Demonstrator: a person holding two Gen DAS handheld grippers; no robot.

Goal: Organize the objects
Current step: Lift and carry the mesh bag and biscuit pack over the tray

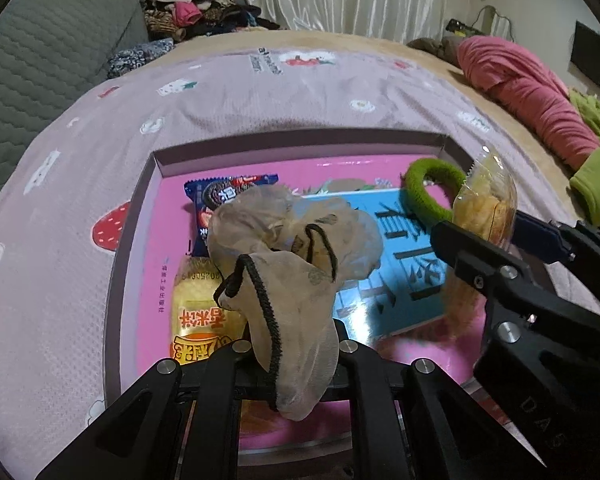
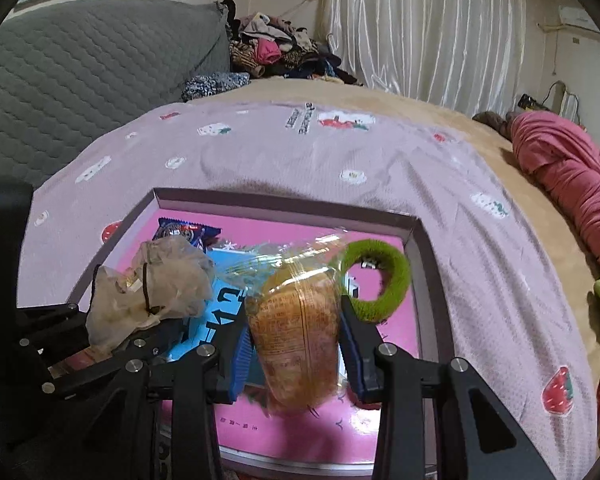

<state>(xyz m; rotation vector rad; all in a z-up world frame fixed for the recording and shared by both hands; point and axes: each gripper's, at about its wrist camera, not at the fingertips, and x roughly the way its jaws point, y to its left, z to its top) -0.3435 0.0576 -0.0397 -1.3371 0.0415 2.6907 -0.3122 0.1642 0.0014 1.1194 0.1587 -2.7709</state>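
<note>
A shallow box (image 1: 140, 196) with a pink floor lies on the bed; it also shows in the right wrist view (image 2: 424, 248). My left gripper (image 1: 296, 344) is shut on a sheer beige drawstring pouch (image 1: 288, 240) with a black cord, held above the box; the pouch shows in the right wrist view (image 2: 156, 292). My right gripper (image 2: 296, 344) is shut on a clear-wrapped yellow pastry (image 2: 296, 336), seen from the left wrist view (image 1: 486, 204) over the box's right side. In the box lie an Oreo packet (image 1: 220, 196), a yellow snack pack (image 1: 200, 320), a blue card (image 1: 400, 264) and a green hair ring (image 1: 424, 196).
The box rests on a pink printed blanket (image 1: 240, 92). A grey quilted headboard (image 1: 40, 64) and a heap of clothes (image 1: 196, 8) are at the back left. A red garment (image 1: 528, 92) and green cloth (image 1: 596, 184) lie at the right.
</note>
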